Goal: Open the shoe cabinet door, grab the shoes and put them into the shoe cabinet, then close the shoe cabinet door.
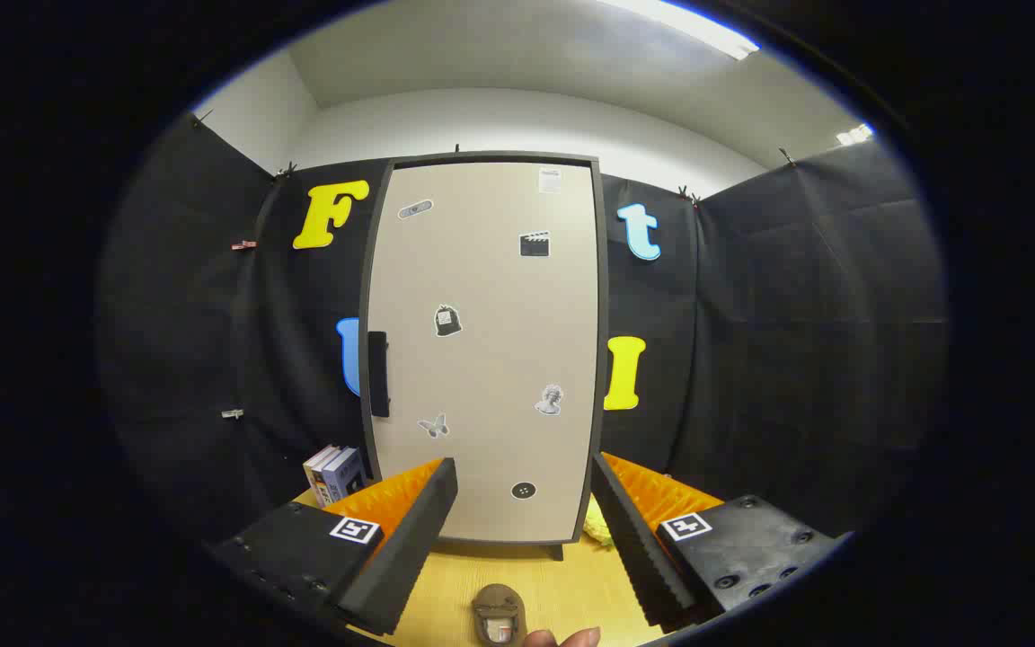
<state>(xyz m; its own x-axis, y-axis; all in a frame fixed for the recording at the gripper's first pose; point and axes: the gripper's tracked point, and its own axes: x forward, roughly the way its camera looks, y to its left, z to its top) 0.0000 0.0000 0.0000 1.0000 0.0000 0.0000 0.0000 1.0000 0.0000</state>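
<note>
Gripper (pixel 525 476) jaws wide apart, empty, facing closed cabinet door (pixel 486 350)

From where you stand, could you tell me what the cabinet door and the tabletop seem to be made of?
The tall beige cabinet door looks like matte laminated board: flat, even colour, dark edging, stickers lying smooth. The yellow wooden tabletop shows faint grain, so wood or wood-look veneer. The tongs are open, just ahead of the closed door.

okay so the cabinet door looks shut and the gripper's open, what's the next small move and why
Probably ease the open gripper up and left toward the dark handle on the door's left edge. The door is closed, the fingers are spread with nothing between them, and the handle sits beyond them, above the left finger.
</note>
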